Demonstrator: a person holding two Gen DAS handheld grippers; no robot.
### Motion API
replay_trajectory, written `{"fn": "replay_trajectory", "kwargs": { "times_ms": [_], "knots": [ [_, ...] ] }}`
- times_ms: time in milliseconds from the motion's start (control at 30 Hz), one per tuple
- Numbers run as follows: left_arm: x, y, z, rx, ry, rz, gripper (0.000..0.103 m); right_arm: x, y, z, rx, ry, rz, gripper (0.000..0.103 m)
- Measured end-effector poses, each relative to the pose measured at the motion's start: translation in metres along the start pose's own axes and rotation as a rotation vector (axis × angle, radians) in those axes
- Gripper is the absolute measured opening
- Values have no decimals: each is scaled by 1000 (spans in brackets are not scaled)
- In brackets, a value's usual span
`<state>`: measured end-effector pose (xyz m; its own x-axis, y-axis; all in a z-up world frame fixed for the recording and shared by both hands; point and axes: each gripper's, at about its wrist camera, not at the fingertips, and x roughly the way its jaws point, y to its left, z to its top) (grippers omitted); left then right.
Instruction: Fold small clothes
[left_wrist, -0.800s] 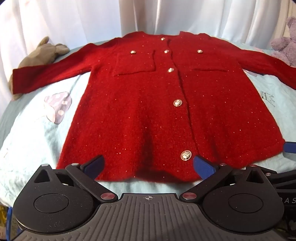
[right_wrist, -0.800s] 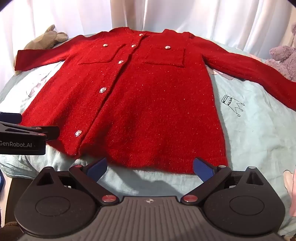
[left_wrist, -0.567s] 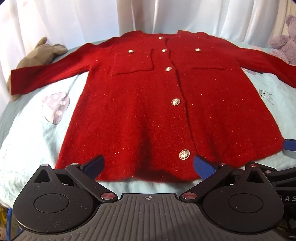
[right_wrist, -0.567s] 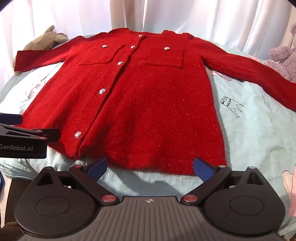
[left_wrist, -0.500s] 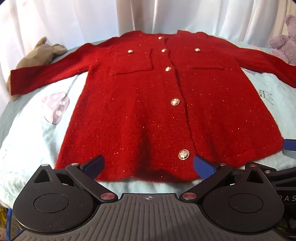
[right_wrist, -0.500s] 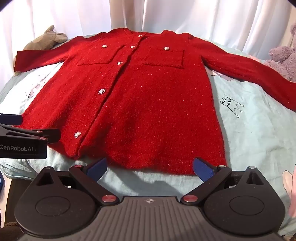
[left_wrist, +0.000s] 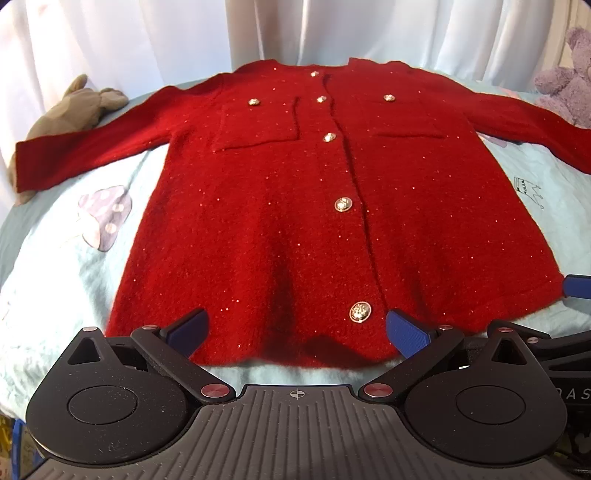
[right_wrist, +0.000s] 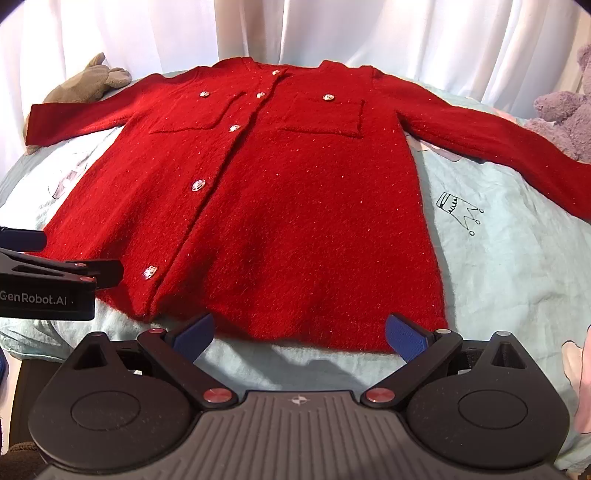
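Note:
A red knit cardigan with gold buttons lies flat, front up, on a pale blue sheet, both sleeves spread out sideways; the right wrist view shows the same cardigan. My left gripper hovers open over the hem near the bottom button, blue pads wide apart and nothing between them. My right gripper is open too, just before the hem's right half. Part of the left gripper shows at the left edge of the right wrist view. A blue pad of the right gripper pokes in at the right.
A brown soft toy lies by the left sleeve's end. A purple plush toy sits at the far right, beside the right sleeve. White curtains hang behind the bed. The sheet carries printed mushroom and crown drawings.
Both grippers have drifted only slightly; the cardigan sits a touch lower-left in the left wrist view. Nothing was gripped or released.

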<state>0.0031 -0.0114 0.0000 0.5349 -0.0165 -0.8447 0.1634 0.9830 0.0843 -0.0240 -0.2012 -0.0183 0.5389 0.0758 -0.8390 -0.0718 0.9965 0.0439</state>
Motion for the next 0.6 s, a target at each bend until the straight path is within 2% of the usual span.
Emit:
{"fn": "replay_trajectory", "kwargs": {
  "times_ms": [600],
  "knots": [
    [4,-3,2,11,13,-2,103,2,-3,2,2,4,-1,99]
  ]
}}
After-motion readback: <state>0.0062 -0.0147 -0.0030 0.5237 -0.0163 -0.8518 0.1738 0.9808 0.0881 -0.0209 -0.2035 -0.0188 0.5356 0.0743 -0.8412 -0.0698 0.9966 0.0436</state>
